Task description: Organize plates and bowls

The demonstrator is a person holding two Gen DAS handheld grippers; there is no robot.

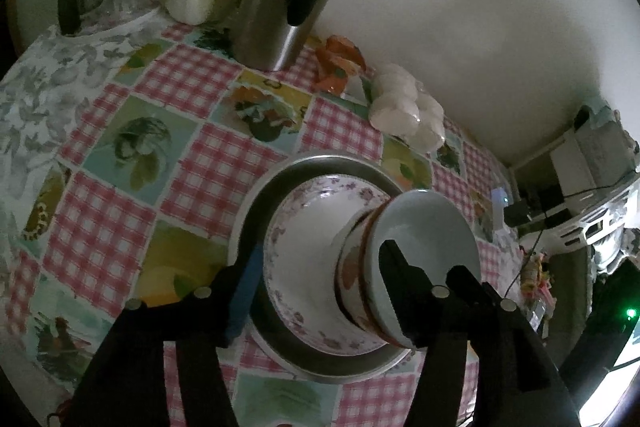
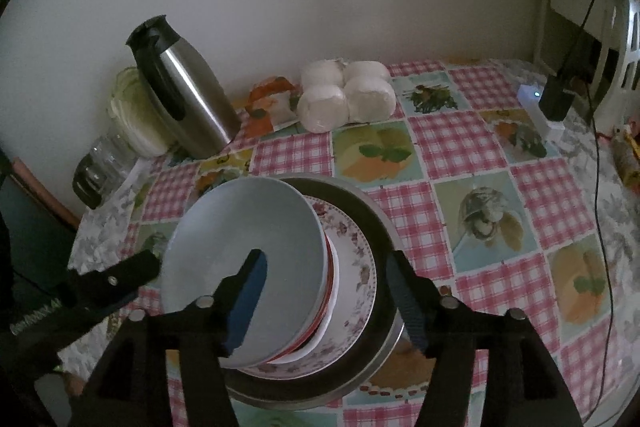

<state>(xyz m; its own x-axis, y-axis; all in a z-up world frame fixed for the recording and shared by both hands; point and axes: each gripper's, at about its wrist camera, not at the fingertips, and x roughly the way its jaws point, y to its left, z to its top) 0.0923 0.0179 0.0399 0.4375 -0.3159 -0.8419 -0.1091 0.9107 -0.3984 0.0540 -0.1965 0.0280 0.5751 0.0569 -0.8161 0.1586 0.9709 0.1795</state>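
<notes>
Both grippers stand released over the stack — the left gripper and right gripper each straddle an edge without pressing. On the checked tablecloth, the white bowl tops a red-rimmed bowl, a floral plate and a metal tray.

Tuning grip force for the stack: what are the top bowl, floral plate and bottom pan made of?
Top bowl: likely glazed ceramic; smooth, plain pale, soft sheen.
Floral plate: glazed ceramic or possibly melamine; white with printed pink flower rim.
Bottom pan: metal, probably steel or aluminium; thin grey rim, dull reflective finish.
</notes>
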